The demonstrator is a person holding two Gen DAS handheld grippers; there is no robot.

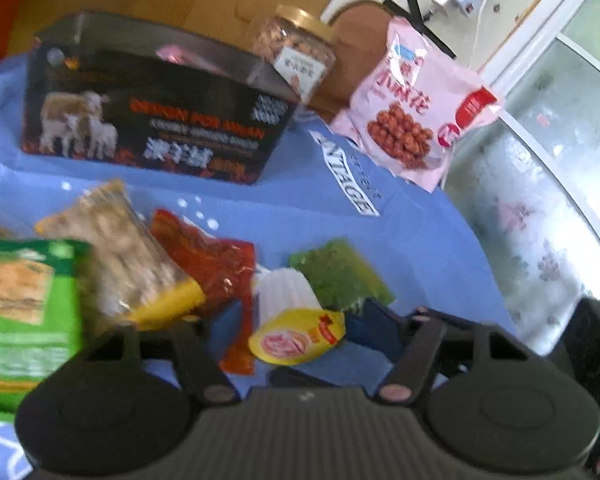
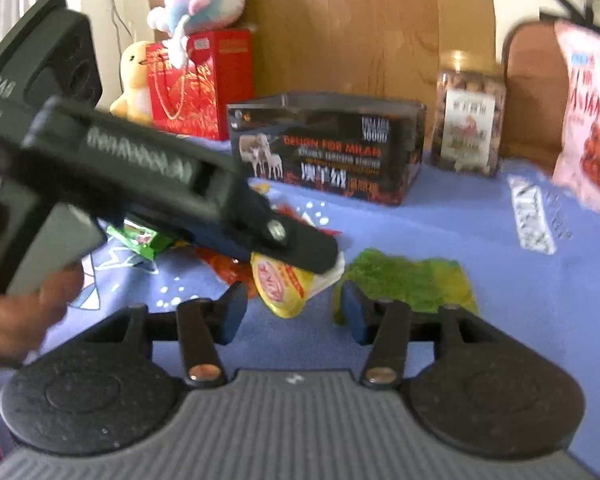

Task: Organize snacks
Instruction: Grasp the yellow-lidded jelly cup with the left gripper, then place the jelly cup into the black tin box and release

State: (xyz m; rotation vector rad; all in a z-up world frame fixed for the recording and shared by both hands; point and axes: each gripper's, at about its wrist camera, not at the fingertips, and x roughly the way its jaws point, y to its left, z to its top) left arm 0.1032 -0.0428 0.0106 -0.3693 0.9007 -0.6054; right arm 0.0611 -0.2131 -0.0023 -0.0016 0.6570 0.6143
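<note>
Jaws on my left gripper (image 2: 324, 258) are closing around the yellow-lidded jelly cup (image 2: 288, 284) on the blue worktop (image 2: 420, 236) — right gripper (image 2: 296, 312) is hovering apart, empty, beside the green packet (image 2: 408, 280).

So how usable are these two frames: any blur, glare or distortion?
Left wrist view: motion blur on the green cracker pack, blown-out window, fisheye bending at edges. Right wrist view: left gripper and pink bag smeared; black box print partly legible.
</note>
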